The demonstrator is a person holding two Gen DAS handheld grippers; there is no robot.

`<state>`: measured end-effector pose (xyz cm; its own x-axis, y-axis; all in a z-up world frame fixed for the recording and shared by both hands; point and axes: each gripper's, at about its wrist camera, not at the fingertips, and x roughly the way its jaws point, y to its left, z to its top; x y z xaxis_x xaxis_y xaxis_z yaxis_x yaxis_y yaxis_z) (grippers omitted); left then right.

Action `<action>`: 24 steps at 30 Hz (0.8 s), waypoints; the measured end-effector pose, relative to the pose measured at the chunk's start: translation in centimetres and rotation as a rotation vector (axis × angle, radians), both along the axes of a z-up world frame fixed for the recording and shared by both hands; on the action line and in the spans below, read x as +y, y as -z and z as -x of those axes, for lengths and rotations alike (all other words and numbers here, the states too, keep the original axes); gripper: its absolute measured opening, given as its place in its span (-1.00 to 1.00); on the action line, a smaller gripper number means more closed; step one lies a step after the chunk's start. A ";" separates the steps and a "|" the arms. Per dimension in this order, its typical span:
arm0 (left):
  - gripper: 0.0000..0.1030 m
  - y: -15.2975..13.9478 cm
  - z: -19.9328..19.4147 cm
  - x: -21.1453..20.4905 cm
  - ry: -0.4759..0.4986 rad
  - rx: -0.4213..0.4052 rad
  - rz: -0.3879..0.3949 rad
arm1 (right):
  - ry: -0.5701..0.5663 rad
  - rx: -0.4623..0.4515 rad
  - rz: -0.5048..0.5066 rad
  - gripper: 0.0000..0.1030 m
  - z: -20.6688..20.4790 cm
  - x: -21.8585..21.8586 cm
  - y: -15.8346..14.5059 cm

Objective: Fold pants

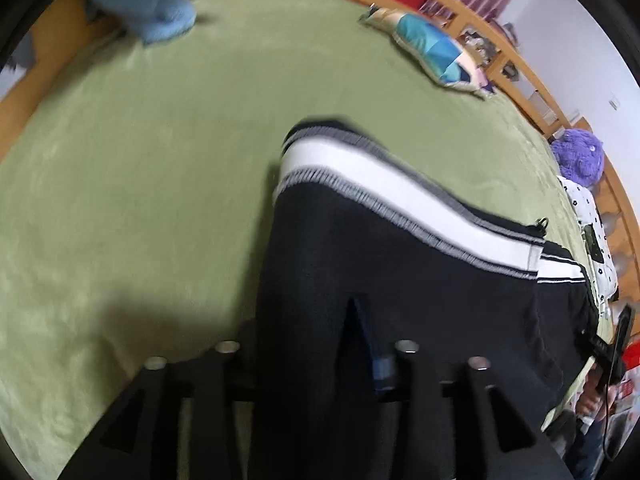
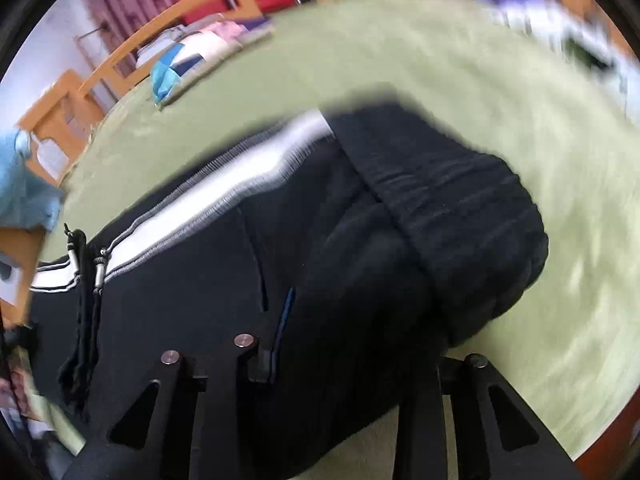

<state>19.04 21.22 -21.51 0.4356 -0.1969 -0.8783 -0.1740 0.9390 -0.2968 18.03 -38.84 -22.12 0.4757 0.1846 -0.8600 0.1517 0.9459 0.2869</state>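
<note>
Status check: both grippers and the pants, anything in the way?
Left gripper and right gripper both on black pants; grip state unclear. Patchwork pillow lies well clear.

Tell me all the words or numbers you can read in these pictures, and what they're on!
There are none that can be read.
The black pants show only a white stripe, no letters.
The colorful pillow has patches of color, no words.
Red and white things at the far right edge of the left wrist view may carry print, but they are too small and blurred to read.
</note>
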 end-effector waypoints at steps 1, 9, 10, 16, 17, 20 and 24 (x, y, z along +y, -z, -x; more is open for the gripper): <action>-0.06 0.0 0.6 0.4 -0.004 0.005 -0.022 | 0.012 0.009 -0.019 -0.28 0.8 -0.5 0.1; 0.26 -0.6 3.2 -0.5 0.017 -0.037 -0.087 | -0.008 -0.115 0.209 -0.13 5.5 3.5 -6.1; 0.26 -0.7 3.5 -0.7 0.021 -0.048 -0.100 | -0.038 -0.140 0.202 -0.13 5.7 5.2 -6.9; 0.26 -1.8 5.9 -1.8 0.052 -0.116 -0.134 | -0.266 -0.207 0.121 -0.13 5.9 15.3 -7.4; 0.26 -2.1 6.3 -1.8 0.054 -0.127 -0.144 | -0.297 -0.205 0.105 -0.13 6.0 16.8 -7.0; 0.26 -2.7 7.3 -1.6 0.057 -0.160 -0.140 | -0.382 -0.199 0.052 -0.13 6.0 21.6 -5.8; 0.26 -3.3 8.5 -0.6 0.032 -0.188 -0.159 | -0.448 -0.121 0.059 -0.81 6.1 26.1 -2.7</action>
<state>10.57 20.64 -18.22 0.5904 -0.0788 -0.8033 -0.0986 0.9807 -0.1687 11.96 -12.73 -19.39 0.4581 0.3471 -0.8184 -0.3072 0.9257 0.2207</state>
